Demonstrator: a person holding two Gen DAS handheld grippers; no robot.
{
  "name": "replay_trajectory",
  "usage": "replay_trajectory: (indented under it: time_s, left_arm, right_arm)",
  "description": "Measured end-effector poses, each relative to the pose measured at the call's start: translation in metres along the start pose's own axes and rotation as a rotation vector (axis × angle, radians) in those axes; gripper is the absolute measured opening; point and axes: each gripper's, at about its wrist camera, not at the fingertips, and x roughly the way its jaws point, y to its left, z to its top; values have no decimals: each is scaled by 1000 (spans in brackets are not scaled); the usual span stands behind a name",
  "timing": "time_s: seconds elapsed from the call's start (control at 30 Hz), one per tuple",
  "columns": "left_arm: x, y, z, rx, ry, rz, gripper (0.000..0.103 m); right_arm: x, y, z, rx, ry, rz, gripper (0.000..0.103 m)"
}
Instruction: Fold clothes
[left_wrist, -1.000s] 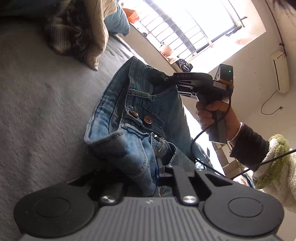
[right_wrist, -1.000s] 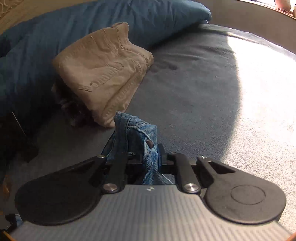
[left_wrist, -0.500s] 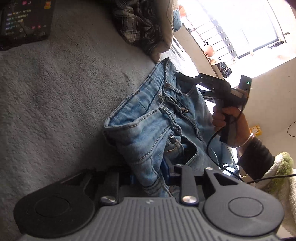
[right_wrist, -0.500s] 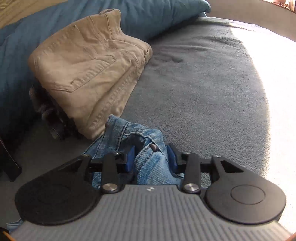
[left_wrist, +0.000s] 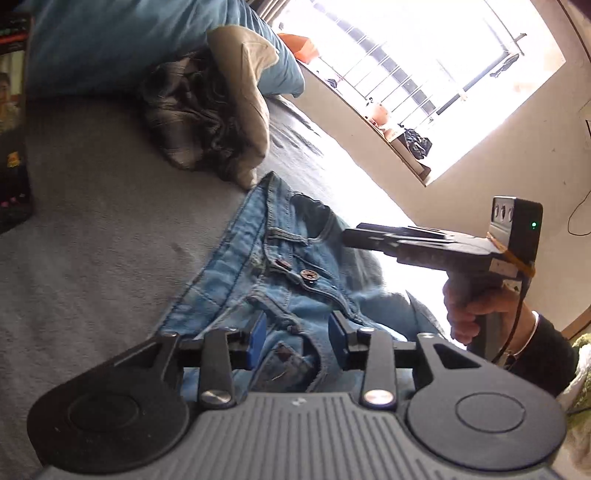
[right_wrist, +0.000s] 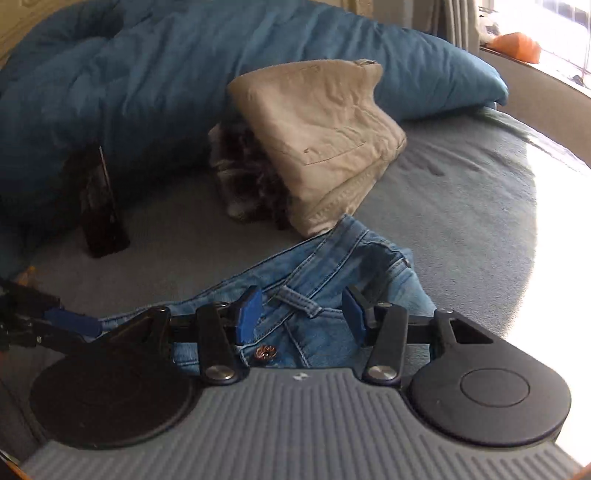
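Evidently both sets of jaws stand spread, gripping nothing: the left gripper (left_wrist: 295, 334) and right gripper (right_wrist: 301, 314) each hover over the waistband of the blue jeans (left_wrist: 280, 266), denim lying loose between the blue pads (right_wrist: 247, 312). The jeans rest spread on the grey bed cover (left_wrist: 92, 229), waistband toward twelve o'clock in the right wrist view, fly buttons (left_wrist: 308, 276) showing. How the legs lie is hidden, so this fits either jeans laid out for folding or a fold just set down and let go.

A fresh grasp would call for closing on a seam or waistband edge, not on slack cloth. At twelve o'clock the waistband corner nearly meets the folded khaki trousers (right_wrist: 325, 136), which sit on a dark plaid garment (right_wrist: 247, 177) against the blue duvet (right_wrist: 147, 81). Open cover lies from one to three o'clock, sunlit, toward the window (left_wrist: 406, 62); a dark phone (right_wrist: 105, 218) stands at ten o'clock.
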Motion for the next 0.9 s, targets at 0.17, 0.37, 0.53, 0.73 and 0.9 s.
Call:
replay_trajectory:
  time_s: [0.17,0.37,0.53,0.73,0.9]
  left_arm:
    - [17,-14,-6,-18,26,14,36]
    - [52,12,-19,-146,93,57,35]
    - [63,21,-24,-219,31,6,35]
    - [64,23,-35,-253,-56,-31,42]
    - [63,22,-40,-295,-82,-24,48]
  right_arm:
    - [13,7,-1,2,9,-14,46]
    - [19,3,0,33,-10,-12,45]
    - [18,-5,-5,86,-19,-23,45]
    - [21,-14,-10,122,-23,-24,45]
    - [25,-15,-8,121,-26,-19,45]
